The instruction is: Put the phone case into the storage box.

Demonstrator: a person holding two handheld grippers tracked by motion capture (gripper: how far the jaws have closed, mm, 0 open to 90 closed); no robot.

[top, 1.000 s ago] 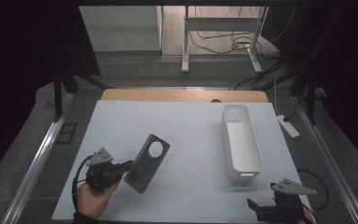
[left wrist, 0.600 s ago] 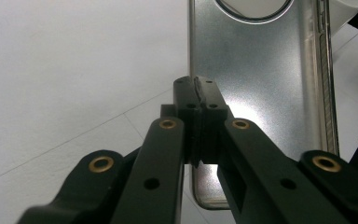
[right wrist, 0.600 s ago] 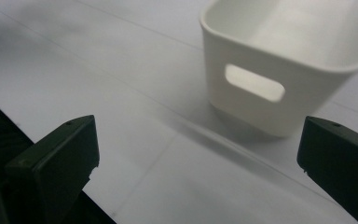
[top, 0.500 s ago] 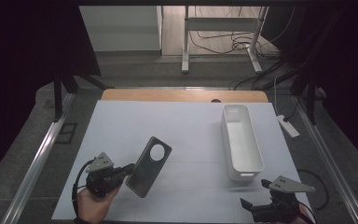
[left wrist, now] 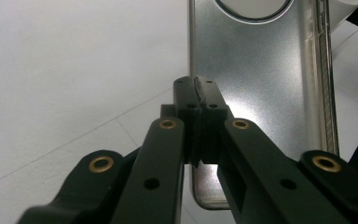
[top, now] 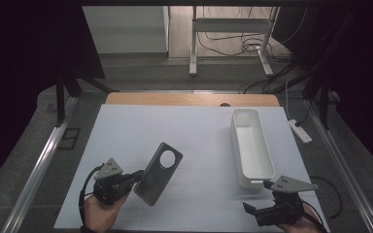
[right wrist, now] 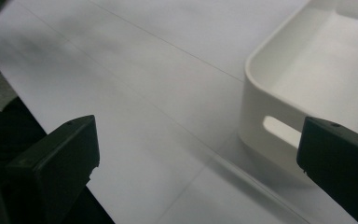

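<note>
From above, the left gripper [top: 135,178] clamps the near edge of the grey phone case [top: 159,173], seemingly tilted off the white worktop [top: 199,141]. The left gripper view shows the jaws pinching its rim. The right gripper [right wrist: 198,149] stands apart beside the white bin [right wrist: 317,84], whose far end is cut off.

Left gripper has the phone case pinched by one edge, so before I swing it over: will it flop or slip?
The phone case looks thin and hollow, so probably light and somewhat bendy. Its surface looks glossy, and the left gripper pinches only its rim, so it may pivot or slip. It looks unlikely to break.
</note>
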